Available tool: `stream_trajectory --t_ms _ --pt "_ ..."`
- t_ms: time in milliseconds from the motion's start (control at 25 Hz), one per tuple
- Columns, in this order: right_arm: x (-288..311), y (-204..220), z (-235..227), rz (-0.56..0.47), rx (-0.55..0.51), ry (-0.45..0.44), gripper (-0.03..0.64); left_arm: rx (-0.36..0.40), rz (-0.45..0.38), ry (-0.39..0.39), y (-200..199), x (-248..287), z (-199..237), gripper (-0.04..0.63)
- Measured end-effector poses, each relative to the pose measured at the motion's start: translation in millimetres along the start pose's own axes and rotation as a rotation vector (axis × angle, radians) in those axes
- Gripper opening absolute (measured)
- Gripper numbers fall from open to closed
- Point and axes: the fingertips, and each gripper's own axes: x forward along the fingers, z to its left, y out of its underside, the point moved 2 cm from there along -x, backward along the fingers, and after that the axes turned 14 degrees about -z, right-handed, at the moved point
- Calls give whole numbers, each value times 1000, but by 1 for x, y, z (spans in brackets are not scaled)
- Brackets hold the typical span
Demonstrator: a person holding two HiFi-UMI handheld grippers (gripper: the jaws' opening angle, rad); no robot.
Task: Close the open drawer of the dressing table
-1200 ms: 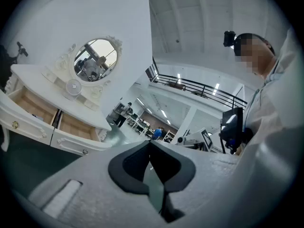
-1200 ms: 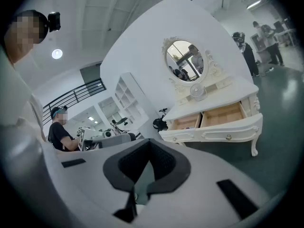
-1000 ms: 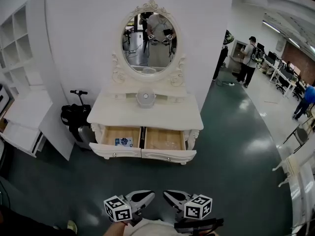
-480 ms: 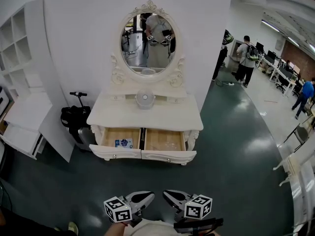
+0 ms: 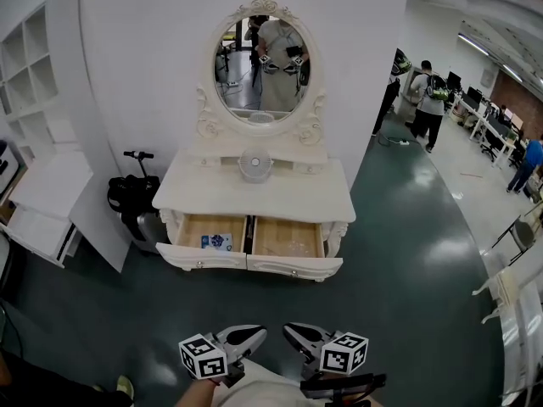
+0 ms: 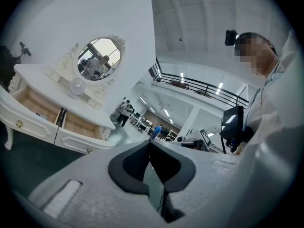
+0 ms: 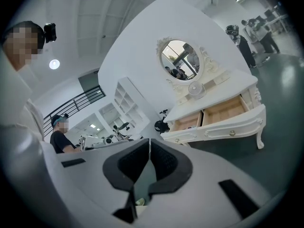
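My left claw (image 5: 257, 334) and my right claw (image 5: 291, 334) sit at the bottom edge of the head view, tips angled toward each other and well apart from the dressing table (image 5: 254, 200); both are pinched fully together and grip nothing; in each claw's own view the dark pads meet at the tip with only the green floor (image 5: 399, 253) behind them.

The table stands against the white wall straight ahead of me, its long axis running left to right across the head view; two drawers hang open under its top, side by side; the left drawer (image 5: 202, 258) and the right drawer (image 5: 294, 268) are both pulled out toward me, fronts facing me and lying in one line parallel to the table's front edge. A blue and white packet (image 5: 215, 242) lies in the left drawer; the right drawer shows its wooden bottom.

An oval mirror (image 5: 261, 66) rises from the back of the table, with a small round thing (image 5: 254, 164) on the top below it; a black scooter (image 5: 131, 195) stands just left of the table, beside a white shelf unit (image 5: 42, 125); people (image 5: 430, 100) stand far off to the right.
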Motion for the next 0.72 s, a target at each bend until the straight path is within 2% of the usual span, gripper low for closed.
stream_trajectory --t_ms 240,720 --pt "29 -12 -16 0 8 14 17 -8 -6 -13 -16 6 33 5" --pt "134 -43 -63 -36 35 90 17 -20 27 26 -83 34 140 5"
